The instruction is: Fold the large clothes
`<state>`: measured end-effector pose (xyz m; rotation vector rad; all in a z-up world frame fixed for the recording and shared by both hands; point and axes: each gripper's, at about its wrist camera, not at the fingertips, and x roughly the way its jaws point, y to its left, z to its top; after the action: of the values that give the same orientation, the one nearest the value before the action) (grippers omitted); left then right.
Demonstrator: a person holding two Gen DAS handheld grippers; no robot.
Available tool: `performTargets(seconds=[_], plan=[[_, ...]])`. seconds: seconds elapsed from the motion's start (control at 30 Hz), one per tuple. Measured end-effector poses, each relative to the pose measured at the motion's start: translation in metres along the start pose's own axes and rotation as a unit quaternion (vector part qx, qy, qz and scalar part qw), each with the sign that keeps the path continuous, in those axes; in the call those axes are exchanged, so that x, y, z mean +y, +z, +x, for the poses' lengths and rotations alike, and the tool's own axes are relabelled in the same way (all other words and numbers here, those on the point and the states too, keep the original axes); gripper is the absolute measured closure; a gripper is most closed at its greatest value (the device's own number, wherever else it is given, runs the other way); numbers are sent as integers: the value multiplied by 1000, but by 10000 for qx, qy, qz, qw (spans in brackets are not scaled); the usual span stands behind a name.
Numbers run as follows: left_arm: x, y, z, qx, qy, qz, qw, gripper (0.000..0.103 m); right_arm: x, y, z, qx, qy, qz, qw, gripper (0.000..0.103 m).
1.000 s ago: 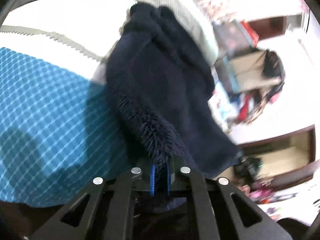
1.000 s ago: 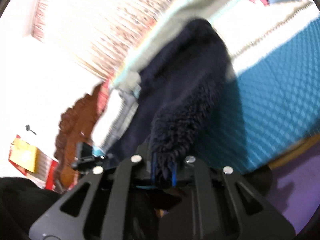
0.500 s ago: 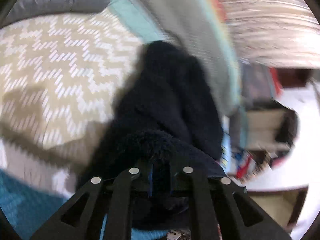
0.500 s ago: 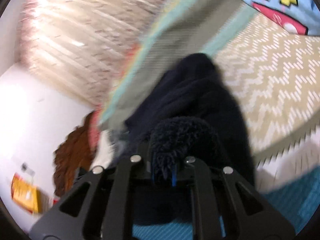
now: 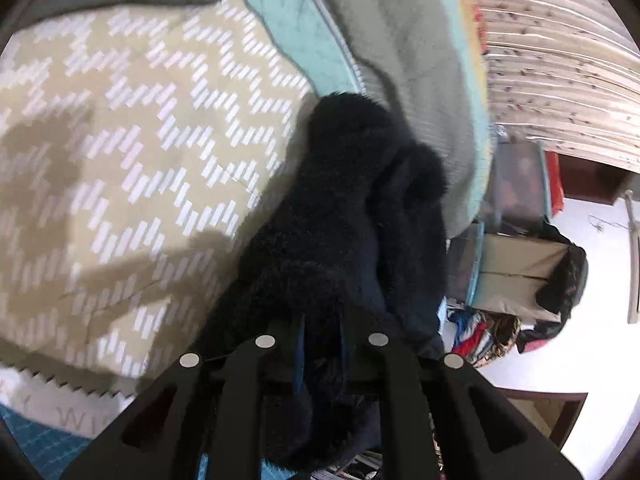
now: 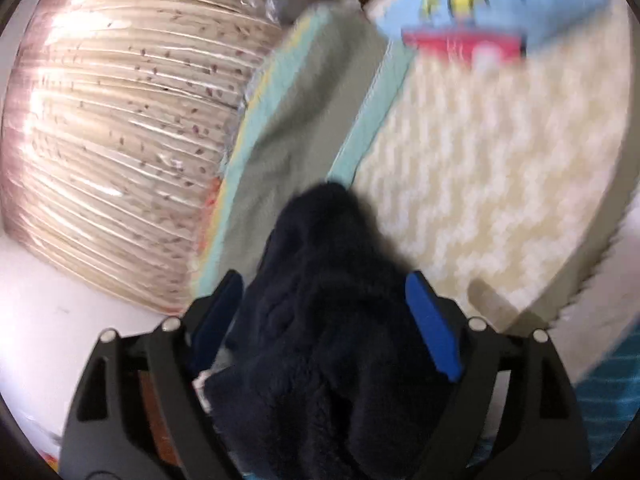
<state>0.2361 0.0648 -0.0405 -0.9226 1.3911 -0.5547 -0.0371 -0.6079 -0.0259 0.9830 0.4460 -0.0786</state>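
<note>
A dark navy fleece garment [image 5: 352, 216] lies bunched on the bed, over a beige zigzag blanket [image 5: 132, 128] and against a grey-green quilt [image 5: 408, 40]. My left gripper [image 5: 320, 336] is shut on a fold of the fleece, which fills the gap between its blue pads. In the right wrist view the same fleece [image 6: 320, 304] lies between the spread fingers of my right gripper [image 6: 324, 304]. Its blue pads [image 6: 432, 328] stand wide apart and do not pinch the cloth.
A pale striped curtain [image 6: 112, 128] hangs beside the bed. A light-blue printed cloth [image 6: 492, 4] lies at the far end of the blanket. Boxes and piled clothes [image 5: 520, 264] stand on the floor past the bed edge. A teal quilted cover [image 5: 36, 440] shows at the near edge.
Both grippers have carried the fleece forward over the bed, from the teal cover to the zigzag blanket. The right gripper has opened and let go of the fleece; the left stays shut on it.
</note>
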Motion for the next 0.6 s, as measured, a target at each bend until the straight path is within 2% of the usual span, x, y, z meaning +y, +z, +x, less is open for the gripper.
performTargets(seconds=[0.03, 0.07, 0.13, 0.17, 0.23, 0.27, 0.3, 0.37, 0.4, 0.43, 0.47, 0.53, 0.6], plan=[[-1, -4, -6, -39, -53, 71, 10000, 65, 23, -6, -3, 6, -48, -605, 9982, 23], [-2, -7, -9, -76, -85, 131, 9998, 65, 59, -23, -1, 148, -48, -1537, 9880, 23], [3, -11, -15, -170, -48, 75, 9998, 64, 99, -54, 7, 435, 125, -2465, 9681, 23], [7, -8, -18, -220, 48, 16, 9997, 63, 124, -80, 15, 637, 425, -2998, 9509, 25], [12, -6, -30, -438, 273, -78, 9986, 63, 146, -114, 33, 1014, 706, -3482, 9292, 28], [15, -4, -38, -529, 226, -114, 9983, 63, 153, -130, 49, 1294, 743, -3663, 9185, 34], [16, -5, -49, -698, 125, -141, 9974, 63, 156, -144, 69, 1482, 594, -3800, 9111, 35], [10, -12, -63, -931, 106, -18, 9956, 63, 146, -152, 106, 1610, -25, -3859, 9084, 35], [1, -19, -63, -912, 170, 120, 9956, 63, 128, -150, 134, 1821, -528, -3662, 9110, 35], [-11, -29, -60, -858, 148, 301, 9957, 63, 115, -150, 151, 1999, -754, -3480, 9128, 34], [-27, -39, -52, -767, 82, 551, 9955, 63, 104, -149, 167, 2114, -792, -3309, 9163, 34], [-53, -55, -35, -549, 73, 1082, 9926, 63, 105, -151, 174, 2077, -779, -3369, 9151, 30], [-84, -73, -5, -314, 165, 1695, 9849, 63, 114, -154, 173, 2124, -802, -3437, 9112, 29]])
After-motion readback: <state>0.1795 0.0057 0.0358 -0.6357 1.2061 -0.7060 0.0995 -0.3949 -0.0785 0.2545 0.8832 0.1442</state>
